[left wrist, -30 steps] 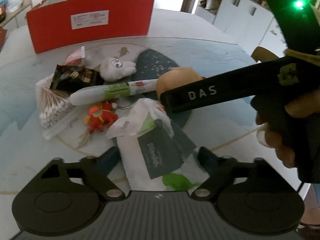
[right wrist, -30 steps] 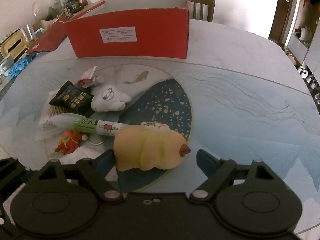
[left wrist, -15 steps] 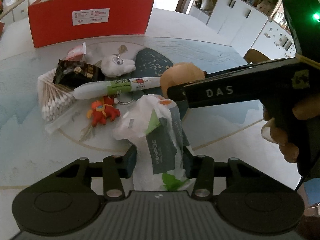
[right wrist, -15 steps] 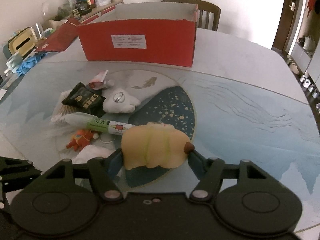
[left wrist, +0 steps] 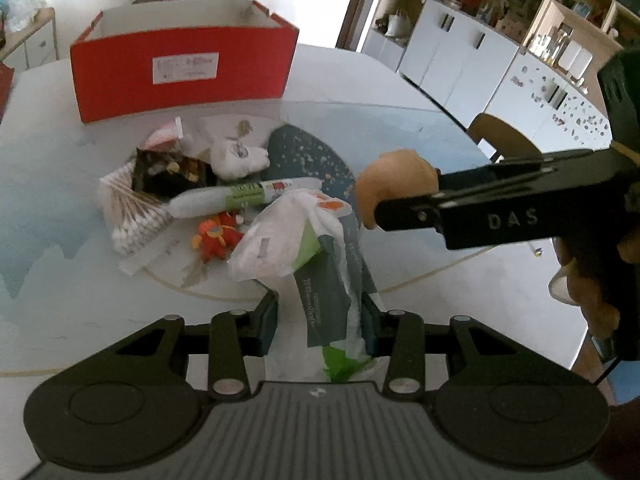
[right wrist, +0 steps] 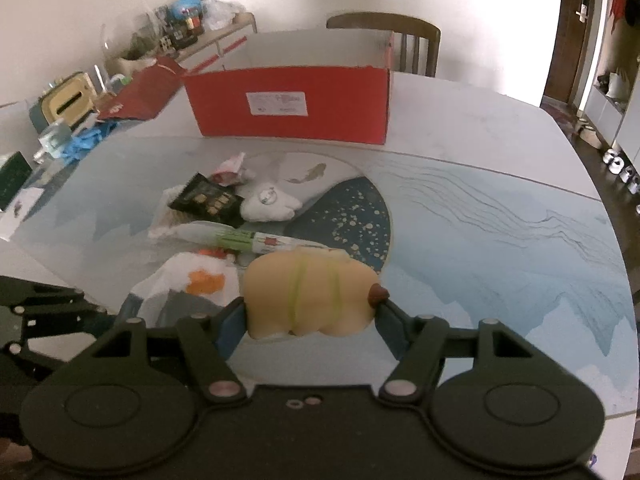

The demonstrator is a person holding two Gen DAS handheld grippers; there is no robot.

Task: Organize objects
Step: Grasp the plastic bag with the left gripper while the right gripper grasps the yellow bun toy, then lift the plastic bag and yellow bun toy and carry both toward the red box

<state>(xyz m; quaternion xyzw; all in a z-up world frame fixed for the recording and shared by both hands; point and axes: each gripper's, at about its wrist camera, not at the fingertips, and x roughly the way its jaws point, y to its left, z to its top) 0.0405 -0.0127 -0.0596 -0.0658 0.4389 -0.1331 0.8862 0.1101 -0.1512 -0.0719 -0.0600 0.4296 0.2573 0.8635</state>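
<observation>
Your left tongs [left wrist: 318, 320] pinch the tissue pack [left wrist: 320, 264]; the right tongs [right wrist: 310, 316] clamp the squishy bread toy [right wrist: 310, 292], both off the tabletop [right wrist: 500, 240]. Carry them level over the tube [left wrist: 244, 196], cotton swabs [left wrist: 132, 216] and white plush [left wrist: 238, 158], clear the red box [left wrist: 184, 76] wall, then drop inside.

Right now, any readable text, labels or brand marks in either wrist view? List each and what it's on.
"DAS": white letters on the right gripper, along its black body.
White label on the red cardboard box: print too blurred to read.
Green-banded white tube: print too small to read.
Grey-and-white plastic packet in the left gripper: white lettering, unreadable.
Black-and-gold snack packet: illegible.
</observation>
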